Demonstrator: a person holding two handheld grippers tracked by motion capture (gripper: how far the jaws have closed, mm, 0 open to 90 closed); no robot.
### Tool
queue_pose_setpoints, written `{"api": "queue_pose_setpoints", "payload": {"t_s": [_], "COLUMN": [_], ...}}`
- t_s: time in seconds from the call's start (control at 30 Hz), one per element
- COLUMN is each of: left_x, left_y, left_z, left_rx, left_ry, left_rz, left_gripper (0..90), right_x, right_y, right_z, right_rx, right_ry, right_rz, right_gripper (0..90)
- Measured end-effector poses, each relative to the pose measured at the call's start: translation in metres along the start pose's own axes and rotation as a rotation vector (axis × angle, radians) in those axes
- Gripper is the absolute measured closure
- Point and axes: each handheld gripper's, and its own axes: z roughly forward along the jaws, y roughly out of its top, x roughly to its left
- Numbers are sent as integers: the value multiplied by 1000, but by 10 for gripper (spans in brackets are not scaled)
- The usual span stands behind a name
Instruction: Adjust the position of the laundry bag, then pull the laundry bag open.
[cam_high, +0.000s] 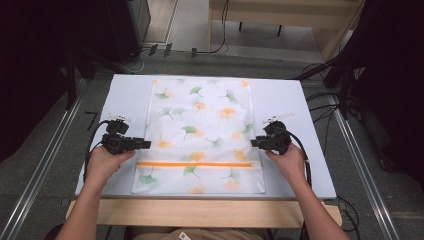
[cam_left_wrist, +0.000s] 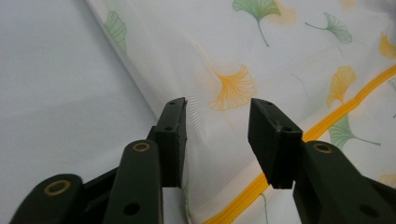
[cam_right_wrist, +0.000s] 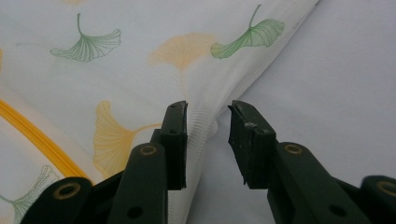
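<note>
Two claws spread, left claw (cam_high: 146, 144) and right claw (cam_high: 253, 143) flanking leaf-print mesh bag (cam_high: 200, 130), orange zipper (cam_high: 195, 164), pale table (cam_high: 125, 95).

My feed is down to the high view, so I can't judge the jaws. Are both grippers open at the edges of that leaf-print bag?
Observer: Yes. In the left gripper view the left gripper stands open, its jaws over the mesh bag just inside its edge.
Operator: And the right one?
Observer: The right gripper is open too, straddling the bag's edge: one jaw over mesh, the other over bare table.
Operator: Anything pinched yet?
Observer: No. Fabric shows in the gap between each pair of jaws, and the orange zipper lies off to the side of the left gripper's jaws.
</note>
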Motion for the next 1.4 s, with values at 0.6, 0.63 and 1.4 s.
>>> {"api": "queue_pose_setpoints", "payload": {"t_s": [0.6,0.63,1.4], "left_x": [-37,-39,-80], "left_y": [11,12,33], "left_z": [6,7,40], "left_rx": [-17,-15,24], "left_ry": [-42,-51,-119], "left_rz": [115,122,242], "left_gripper": [425,425,410], "right_x": [-4,-4,2], "right_y": [-23,-25,-55], "right_z": [-23,-25,-47], "right_rx": [-55,-62,-73], "right_ry": [23,27,-11], "right_rz": [-10,-11,4], "right_gripper": [548,547,566]}}
